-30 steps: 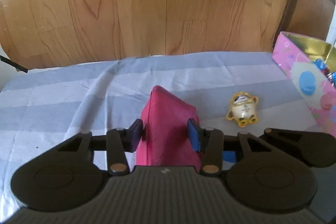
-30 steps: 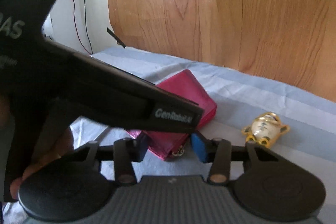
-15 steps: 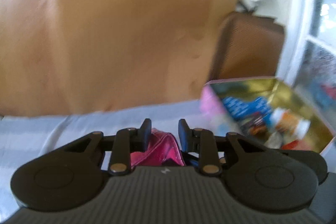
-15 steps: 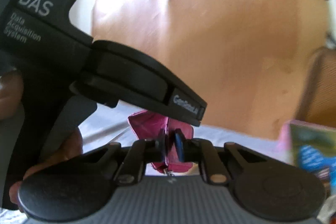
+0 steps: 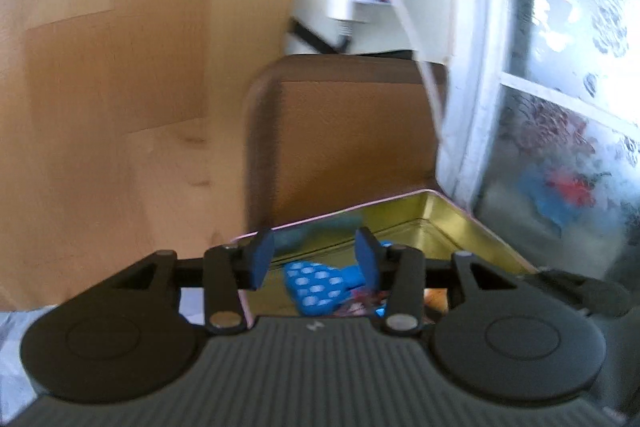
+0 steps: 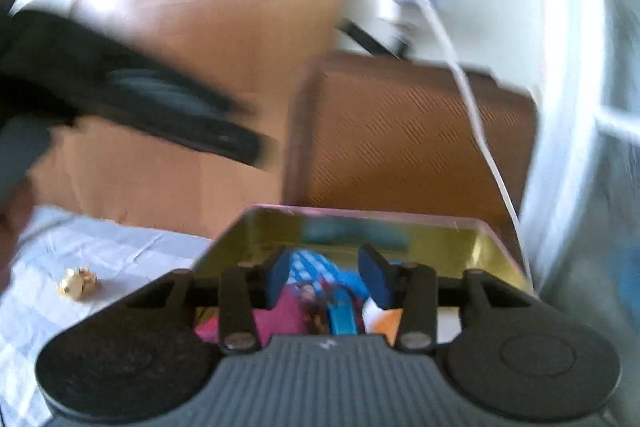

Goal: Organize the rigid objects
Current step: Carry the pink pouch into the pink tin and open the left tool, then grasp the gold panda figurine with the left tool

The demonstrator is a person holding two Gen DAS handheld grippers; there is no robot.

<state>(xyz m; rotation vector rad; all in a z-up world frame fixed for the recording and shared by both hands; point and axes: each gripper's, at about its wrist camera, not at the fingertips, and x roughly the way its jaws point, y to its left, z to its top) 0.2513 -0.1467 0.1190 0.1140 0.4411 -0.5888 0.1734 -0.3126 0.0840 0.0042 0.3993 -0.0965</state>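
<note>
A pink tin (image 5: 460, 215) with a gold inside holds several items, among them a blue dotted piece (image 5: 316, 285). My left gripper (image 5: 314, 259) is open and empty above the tin's near edge. In the right wrist view the tin (image 6: 420, 241) lies straight ahead, and the pink pouch (image 6: 284, 319) lies inside it beside blue and orange items. My right gripper (image 6: 326, 279) is open above the pouch, not holding it. A small gold and white figurine (image 6: 78, 283) sits on the striped cloth to the left.
A brown chair back (image 5: 344, 131) stands just behind the tin. A wooden wall (image 5: 120, 67) is on the left and a window (image 5: 560, 67) on the right. The other gripper's black body (image 6: 140, 99) crosses the left of the right wrist view.
Both grippers swung right from the cloth to the tin. Both were shut on the pink pouch half a second ago; both are open now, with the pouch lying in the tin.
</note>
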